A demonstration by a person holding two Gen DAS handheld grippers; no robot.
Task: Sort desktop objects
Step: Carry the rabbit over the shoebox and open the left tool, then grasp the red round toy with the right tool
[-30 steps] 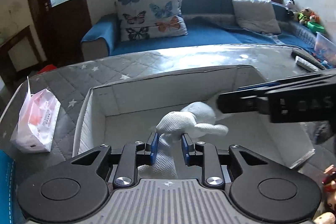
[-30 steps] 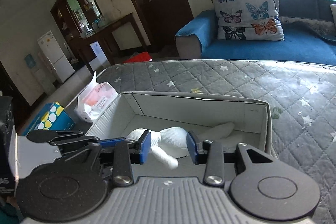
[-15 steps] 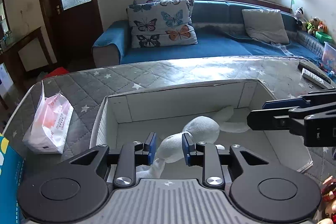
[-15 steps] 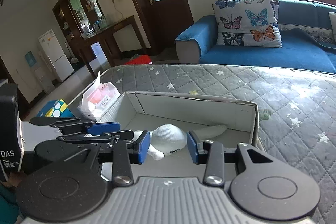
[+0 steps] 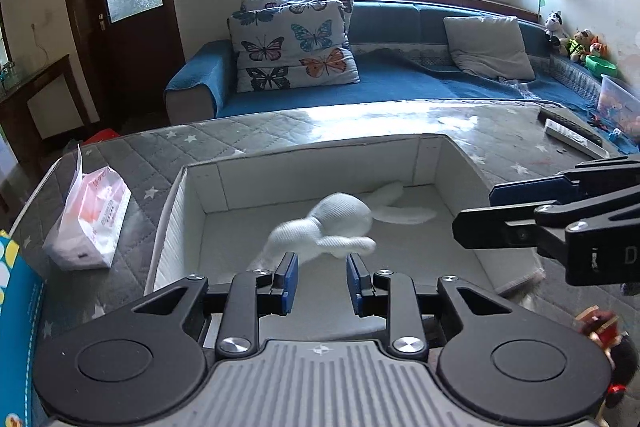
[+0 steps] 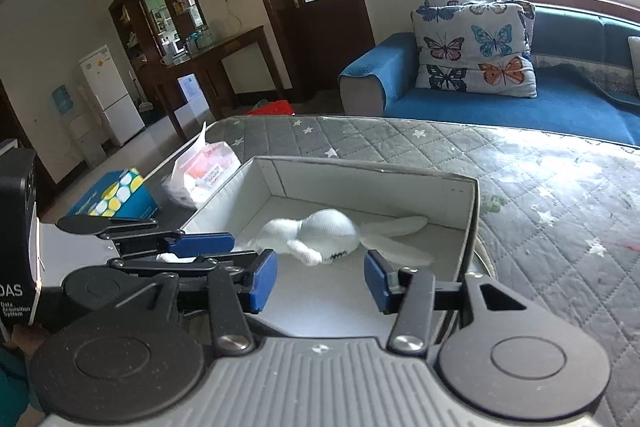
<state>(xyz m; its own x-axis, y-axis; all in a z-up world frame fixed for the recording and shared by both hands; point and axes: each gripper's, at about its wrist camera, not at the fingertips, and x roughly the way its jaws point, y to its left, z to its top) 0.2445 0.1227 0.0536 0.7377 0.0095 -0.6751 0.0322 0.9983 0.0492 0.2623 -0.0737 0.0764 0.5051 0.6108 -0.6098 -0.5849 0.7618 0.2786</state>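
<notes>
At the left, the tissue pack (image 5: 88, 219) lies on the quilted table (image 5: 360, 125) just beside the white box (image 5: 192, 227), so a careless sweep of the left tongs (image 5: 318, 281), now spread with nothing between them, could knock it or catch the box wall. The white knitted rabbit (image 5: 332, 223) lies loose on the box floor; a second ago the left tongs pinched its body, and they have since let go and drawn back. The right tongs (image 6: 320, 281) are spread too, and could snag the rabbit's ear.
</notes>
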